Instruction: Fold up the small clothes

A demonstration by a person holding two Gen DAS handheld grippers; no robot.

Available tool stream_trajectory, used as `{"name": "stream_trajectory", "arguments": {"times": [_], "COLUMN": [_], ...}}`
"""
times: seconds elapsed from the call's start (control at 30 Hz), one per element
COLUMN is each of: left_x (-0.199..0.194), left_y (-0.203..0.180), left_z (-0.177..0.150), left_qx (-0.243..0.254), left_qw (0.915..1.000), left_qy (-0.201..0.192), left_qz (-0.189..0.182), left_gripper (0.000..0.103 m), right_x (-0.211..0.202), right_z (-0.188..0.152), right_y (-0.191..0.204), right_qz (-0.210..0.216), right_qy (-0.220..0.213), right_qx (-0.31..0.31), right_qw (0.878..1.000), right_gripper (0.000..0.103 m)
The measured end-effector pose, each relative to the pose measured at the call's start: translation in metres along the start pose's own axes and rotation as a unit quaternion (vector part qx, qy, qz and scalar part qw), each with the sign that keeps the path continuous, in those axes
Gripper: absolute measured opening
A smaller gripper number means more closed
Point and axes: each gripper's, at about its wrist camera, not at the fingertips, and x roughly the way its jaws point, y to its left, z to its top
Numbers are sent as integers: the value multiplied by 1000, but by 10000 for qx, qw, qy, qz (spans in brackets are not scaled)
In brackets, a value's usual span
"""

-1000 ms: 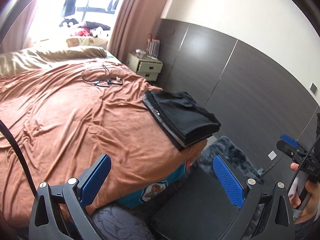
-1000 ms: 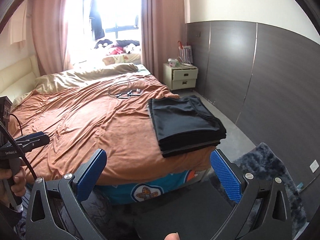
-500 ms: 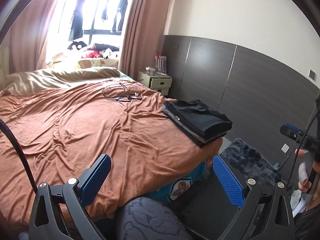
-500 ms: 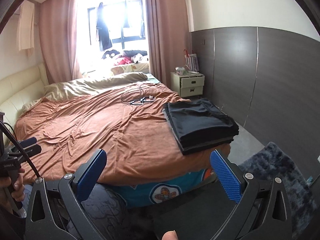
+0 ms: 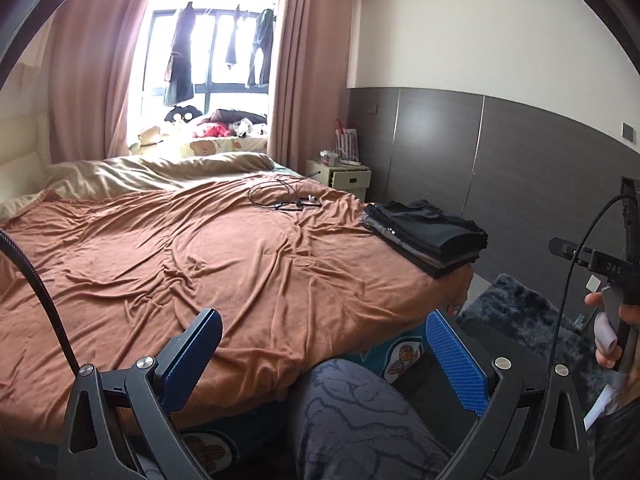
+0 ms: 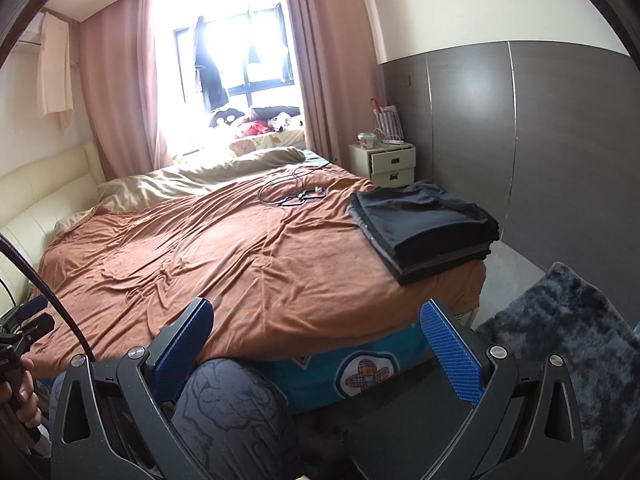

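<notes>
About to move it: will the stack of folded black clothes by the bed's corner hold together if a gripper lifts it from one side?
Probably not. The stack of folded black clothes is several loose soft layers, so it would likely sag and shed lower pieces. It also lies near the bed edge, so a push might slide it off.

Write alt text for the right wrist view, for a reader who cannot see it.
A stack of folded dark clothes sits at the near right corner of a bed with a rumpled orange-brown bedspread. The right tongs are open and empty in the foreground, above a patterned-trousered knee; a cable lies farther up the bed.
</notes>
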Motion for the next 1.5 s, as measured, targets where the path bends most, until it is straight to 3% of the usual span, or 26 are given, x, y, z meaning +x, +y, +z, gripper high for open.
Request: {"name": "stream_trajectory", "arguments": {"times": [0.13, 0.73, 1.5], "left_x": [-16, -86, -97], "left_y": [5, 29, 47], "left_z": [-13, -44, -56], "left_qx": [-45, -35, -272], "left_qw": [10000, 9972, 9956], "left_qy": [-23, -448, -532], "left_qz": [-17, 604, 721], "left_gripper": [103, 103, 103], "right_x": [-7, -13, -6], "right_z": [-10, -36, -44], "right_y": [6, 36, 55], "right_qz": [67, 134, 93], "right_qy": [-13, -23, -28], "right_qx": [0, -155, -193], "right_qw": [10000, 9998, 9998], "right_gripper": [103, 103, 103]}}
